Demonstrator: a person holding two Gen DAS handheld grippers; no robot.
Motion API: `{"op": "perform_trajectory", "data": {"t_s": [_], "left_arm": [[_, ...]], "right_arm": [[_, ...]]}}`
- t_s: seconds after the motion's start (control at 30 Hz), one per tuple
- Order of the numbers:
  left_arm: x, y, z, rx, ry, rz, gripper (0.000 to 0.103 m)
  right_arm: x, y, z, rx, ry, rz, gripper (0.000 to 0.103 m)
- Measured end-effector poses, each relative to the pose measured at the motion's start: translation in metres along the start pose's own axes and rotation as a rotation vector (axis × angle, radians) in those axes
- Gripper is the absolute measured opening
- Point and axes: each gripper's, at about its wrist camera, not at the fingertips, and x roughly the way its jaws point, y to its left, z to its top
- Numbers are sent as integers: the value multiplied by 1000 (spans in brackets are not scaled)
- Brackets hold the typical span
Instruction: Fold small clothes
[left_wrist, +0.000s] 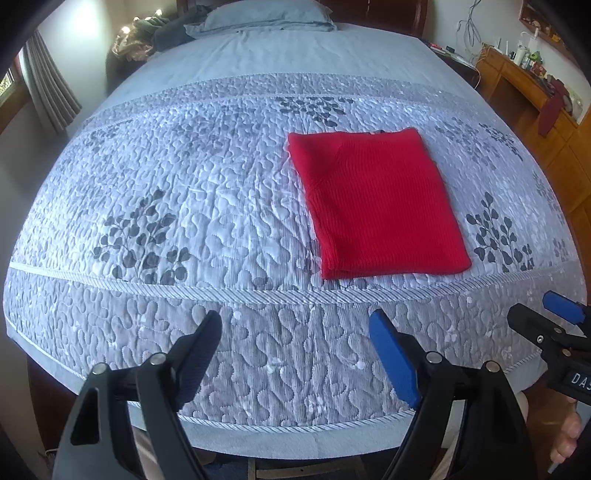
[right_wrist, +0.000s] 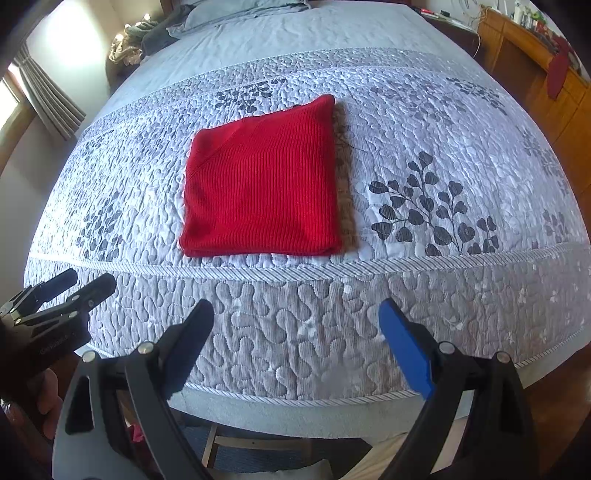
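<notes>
Both grippers, left gripper (left_wrist: 295, 332) and right gripper (right_wrist: 295, 321), are hovering with jaws apart and empty near the folded red garment (right_wrist: 262, 184) lying on the quilt (right_wrist: 424, 302), seemingly finishing; any next fold is needing an edge pinch.

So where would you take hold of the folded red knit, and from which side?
By the near edge of the red knit, coming from the foot of the bed. There its stacked layers end in a straight line facing both grippers. It lies flat, so slide one finger under the whole stack. Judged from shape only.

Ribbed knit red garment (right_wrist: 262, 184), quilted bedspread (right_wrist: 406, 122)
</notes>
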Motion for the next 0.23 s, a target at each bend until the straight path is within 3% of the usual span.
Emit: {"op": "perform_trajectory", "data": {"t_s": [0.23], "left_arm": [[-7, -2, -1, 4, -12, -10, 84]], "right_arm": [[0, -3, -1, 13, 0, 6, 90]]}}
